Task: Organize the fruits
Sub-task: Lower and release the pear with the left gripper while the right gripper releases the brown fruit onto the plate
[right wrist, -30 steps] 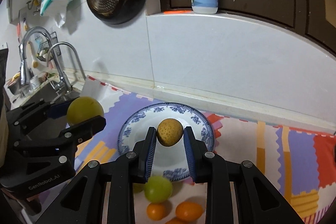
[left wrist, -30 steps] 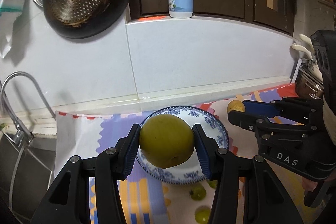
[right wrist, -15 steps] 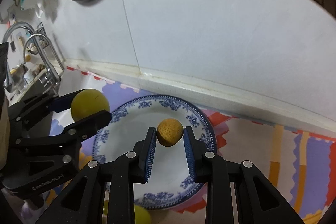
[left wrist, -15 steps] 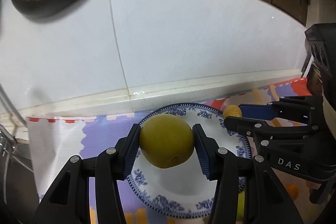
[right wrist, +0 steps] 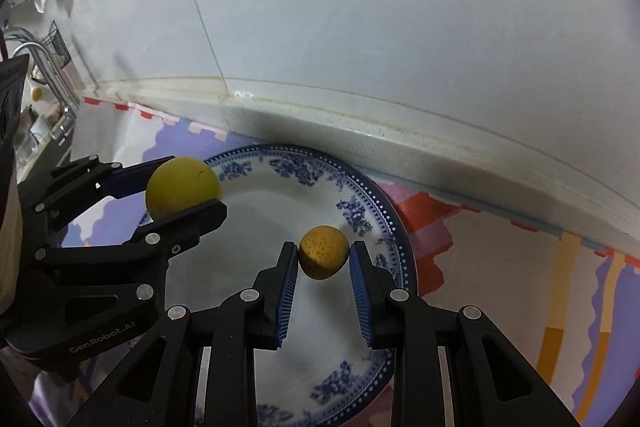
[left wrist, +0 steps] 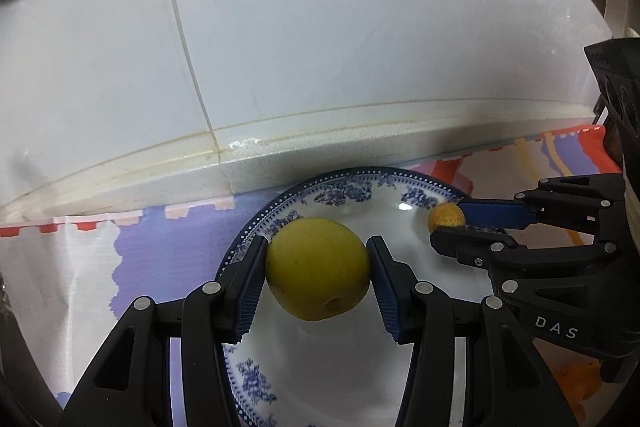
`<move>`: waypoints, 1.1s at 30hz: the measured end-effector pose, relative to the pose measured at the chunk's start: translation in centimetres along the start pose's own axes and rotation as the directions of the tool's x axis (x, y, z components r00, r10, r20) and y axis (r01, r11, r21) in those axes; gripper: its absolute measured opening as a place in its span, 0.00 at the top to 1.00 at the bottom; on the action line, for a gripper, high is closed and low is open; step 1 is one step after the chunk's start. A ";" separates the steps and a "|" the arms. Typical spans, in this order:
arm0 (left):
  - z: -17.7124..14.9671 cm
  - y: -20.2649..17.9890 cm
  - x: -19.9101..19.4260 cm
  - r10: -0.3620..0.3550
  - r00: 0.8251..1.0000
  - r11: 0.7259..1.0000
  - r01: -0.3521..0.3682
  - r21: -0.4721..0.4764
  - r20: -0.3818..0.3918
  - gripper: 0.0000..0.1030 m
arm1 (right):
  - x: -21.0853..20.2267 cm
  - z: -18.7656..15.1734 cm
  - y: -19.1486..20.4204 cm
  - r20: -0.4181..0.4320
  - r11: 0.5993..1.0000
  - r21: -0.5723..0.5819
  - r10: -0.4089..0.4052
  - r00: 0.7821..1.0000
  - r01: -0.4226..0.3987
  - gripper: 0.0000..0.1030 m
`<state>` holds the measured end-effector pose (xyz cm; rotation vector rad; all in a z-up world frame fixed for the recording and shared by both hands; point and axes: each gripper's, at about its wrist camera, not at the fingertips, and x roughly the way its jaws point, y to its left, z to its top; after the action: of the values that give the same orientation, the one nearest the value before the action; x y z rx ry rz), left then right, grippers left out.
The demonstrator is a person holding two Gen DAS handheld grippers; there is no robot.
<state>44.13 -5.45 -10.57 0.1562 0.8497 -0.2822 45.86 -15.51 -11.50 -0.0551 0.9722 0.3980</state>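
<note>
My left gripper [left wrist: 318, 269] is shut on a large yellow-green round fruit [left wrist: 318, 281] and holds it just above the left part of a blue-and-white plate [left wrist: 344, 187]. It also shows in the right wrist view [right wrist: 182, 187]. My right gripper [right wrist: 324, 259] is shut on a small speckled orange fruit [right wrist: 324, 257] over the right part of the plate [right wrist: 360, 211]. That small fruit shows in the left wrist view [left wrist: 446, 217] between the right gripper's fingers [left wrist: 492, 215].
The plate lies on a colourful patterned mat [right wrist: 500, 267] close to a white tiled wall with a low ledge [left wrist: 280, 163]. A tap and sink [right wrist: 52, 95] stand at the left. An orange fruit [left wrist: 580, 375] lies at the right, behind the right gripper.
Both grippers have moved forward and down toward the plate and wall, each still holding its fruit. The pan, bottle and loose fruits have dropped out of view.
</note>
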 end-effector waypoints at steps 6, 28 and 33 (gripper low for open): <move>-0.1 0.0 1.3 -0.004 1.000 1.000 0.004 0.003 -0.023 0.52 | 1.2 0.2 -0.4 -0.017 1.000 0.006 0.008 1.000 -0.008 0.73; 0.3 0.4 -5.9 0.034 0.995 0.999 -0.031 -0.033 0.097 0.34 | -3.0 -0.5 0.6 0.059 1.000 0.022 -0.014 0.998 0.013 0.65; -0.2 -0.1 -9.3 0.065 0.987 0.997 -0.058 -0.053 0.148 0.26 | -6.4 -1.2 1.3 0.114 0.998 0.035 -0.049 0.992 0.045 0.57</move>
<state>38.14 -3.80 -3.66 0.1138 0.7010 -0.2123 41.28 -16.50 -6.81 -0.0255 0.8624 0.3387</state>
